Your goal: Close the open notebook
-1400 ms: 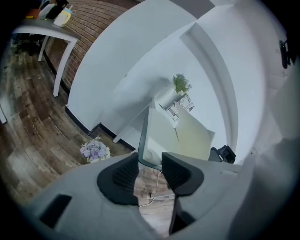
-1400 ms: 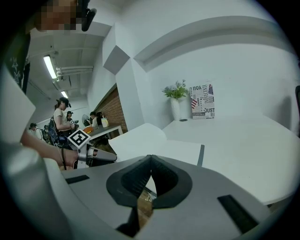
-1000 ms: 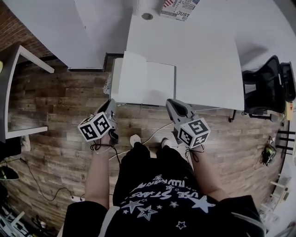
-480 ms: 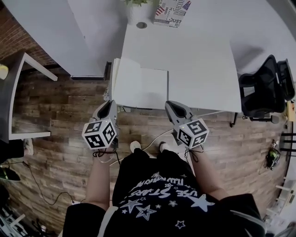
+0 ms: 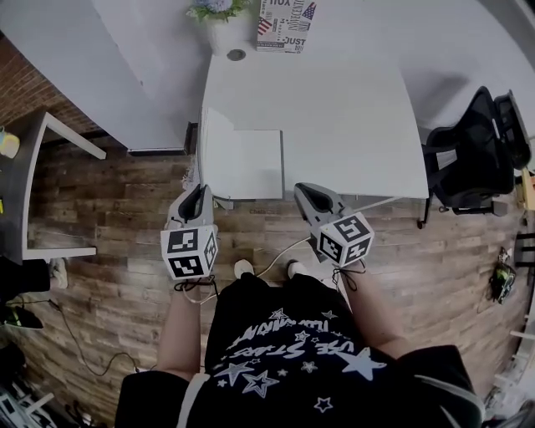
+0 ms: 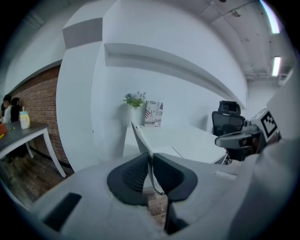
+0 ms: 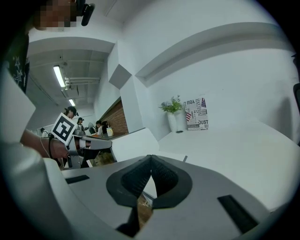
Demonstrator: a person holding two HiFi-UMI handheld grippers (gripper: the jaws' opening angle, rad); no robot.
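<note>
The open white notebook (image 5: 251, 165) lies at the near left corner of the white table (image 5: 334, 109). Its left leaf (image 5: 211, 150) stands raised, nearly upright. My left gripper (image 5: 197, 197) is at that leaf's near edge; in the left gripper view the thin leaf (image 6: 140, 138) runs up from between the jaws of the left gripper (image 6: 150, 158), which are shut on it. My right gripper (image 5: 303, 191) hovers just off the table's near edge, right of the notebook. The right gripper (image 7: 150, 159) is shut with nothing in it, and the lifted leaf (image 7: 136, 142) shows beyond it.
A flower pot (image 5: 219, 15) and a printed card (image 5: 284, 23) stand at the table's far edge. A black office chair (image 5: 478, 155) is to the right, a grey side table (image 5: 25, 188) to the left. A cable (image 5: 276, 249) trails on the wooden floor.
The left gripper has risen and rolled, its marker cube turning over, and the notebook's left leaf has swung up from a low tilt to nearly upright. The right gripper shifted slightly.
</note>
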